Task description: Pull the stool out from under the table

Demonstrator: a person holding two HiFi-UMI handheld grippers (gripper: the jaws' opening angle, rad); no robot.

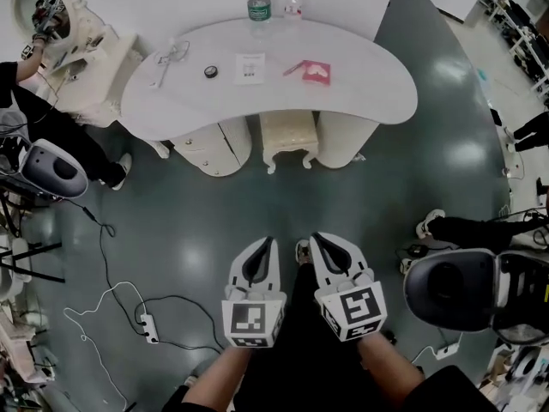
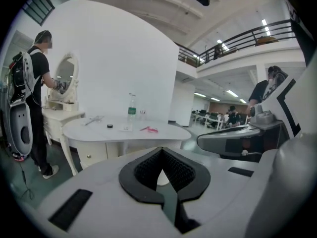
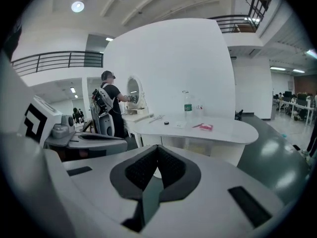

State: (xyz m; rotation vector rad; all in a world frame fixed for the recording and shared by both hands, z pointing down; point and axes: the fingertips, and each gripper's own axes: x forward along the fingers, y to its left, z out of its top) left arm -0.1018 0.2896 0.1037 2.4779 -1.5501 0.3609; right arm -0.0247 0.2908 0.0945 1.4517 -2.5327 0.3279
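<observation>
Two hand-held grippers, mine: left gripper (image 1: 266,245) and right gripper (image 1: 317,240), side by side, well short of the table. Each has its jaws together with nothing between them.
One white power strip (image 1: 147,326), with cables, on the floor (image 1: 197,230), which is dark grey-green and glossy.
One cream stool (image 1: 287,137), tucked under the middle of the table.
One white kidney-shaped table (image 1: 369,84). On it:
- one green-labelled bottle (image 1: 258,3)
- one pink item (image 1: 310,70)
- one white card (image 1: 250,67)
- one small dark round thing (image 1: 210,72)
- one metal piece (image 1: 167,58)

One dressing table (image 1: 94,75) with an oval mirror (image 2: 66,76), far left, and one person (image 2: 38,78) standing at it.
Room: an open hall, with a white partition wall (image 2: 119,58) behind the table.
</observation>
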